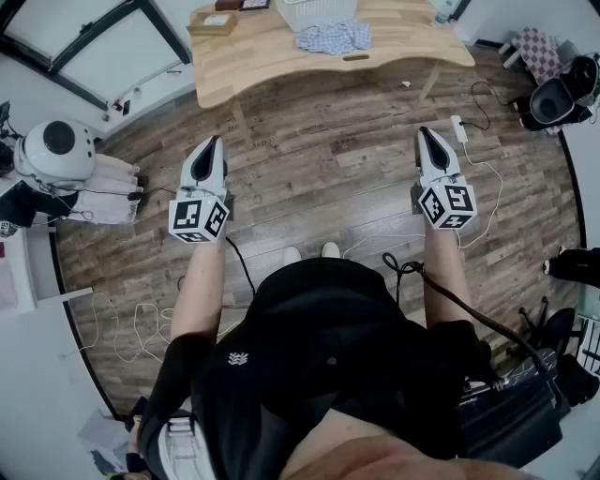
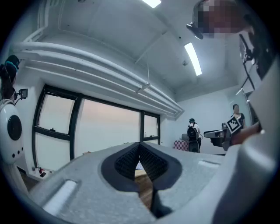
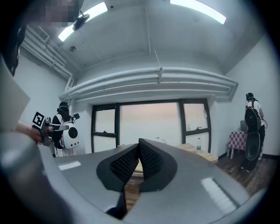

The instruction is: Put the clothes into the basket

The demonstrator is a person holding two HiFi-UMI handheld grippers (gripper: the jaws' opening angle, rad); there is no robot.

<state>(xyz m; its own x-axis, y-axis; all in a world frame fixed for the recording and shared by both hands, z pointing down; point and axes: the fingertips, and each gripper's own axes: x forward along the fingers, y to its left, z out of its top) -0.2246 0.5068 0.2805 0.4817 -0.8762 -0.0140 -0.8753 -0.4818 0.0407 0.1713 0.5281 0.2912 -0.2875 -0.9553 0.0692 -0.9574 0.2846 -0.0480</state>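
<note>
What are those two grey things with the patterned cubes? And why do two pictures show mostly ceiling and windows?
A person holds a tool in each hand: the left gripper and the right gripper. Each has two jaws that pinch like tongs. One picture comes from a camera on the person's head, looking down. The other two come from cameras riding on the grippers, looking along the jaws into the room. Both pairs of jaws are shut, with nothing between them. Ahead stands a wooden table with a blue checked cloth and a white basket.
</note>
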